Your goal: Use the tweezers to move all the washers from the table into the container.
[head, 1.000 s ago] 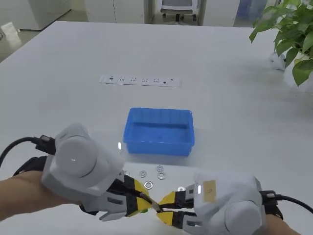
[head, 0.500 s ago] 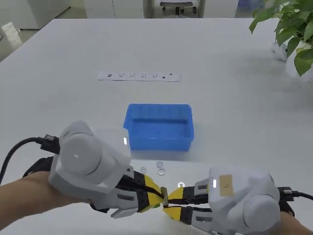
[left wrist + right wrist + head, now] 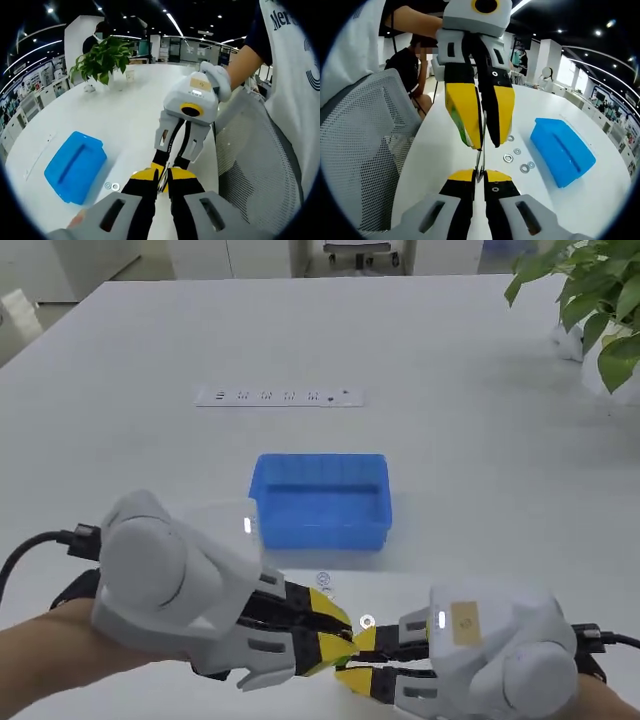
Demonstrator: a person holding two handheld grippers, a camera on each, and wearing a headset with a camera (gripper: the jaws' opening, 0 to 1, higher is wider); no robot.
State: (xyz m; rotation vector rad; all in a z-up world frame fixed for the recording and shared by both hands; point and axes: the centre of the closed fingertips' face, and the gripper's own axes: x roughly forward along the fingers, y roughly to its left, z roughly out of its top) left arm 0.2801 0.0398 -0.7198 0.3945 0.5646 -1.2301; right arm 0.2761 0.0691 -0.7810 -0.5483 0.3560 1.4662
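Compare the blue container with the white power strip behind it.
The container is blue, the power strip white. The container is a deep open tray; the power strip lies flat and thin. The container sits nearer the washers, the power strip beyond it. Both rest on the table, untouched.

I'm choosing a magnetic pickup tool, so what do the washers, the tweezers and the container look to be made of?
The washers are likely metal: small silvery rings with a bright glint. The tweezers are probably steel: a thin, grey, shiny strip between the jaws. The container looks like moulded plastic: an even saturated blue with a soft sheen and rounded corners.
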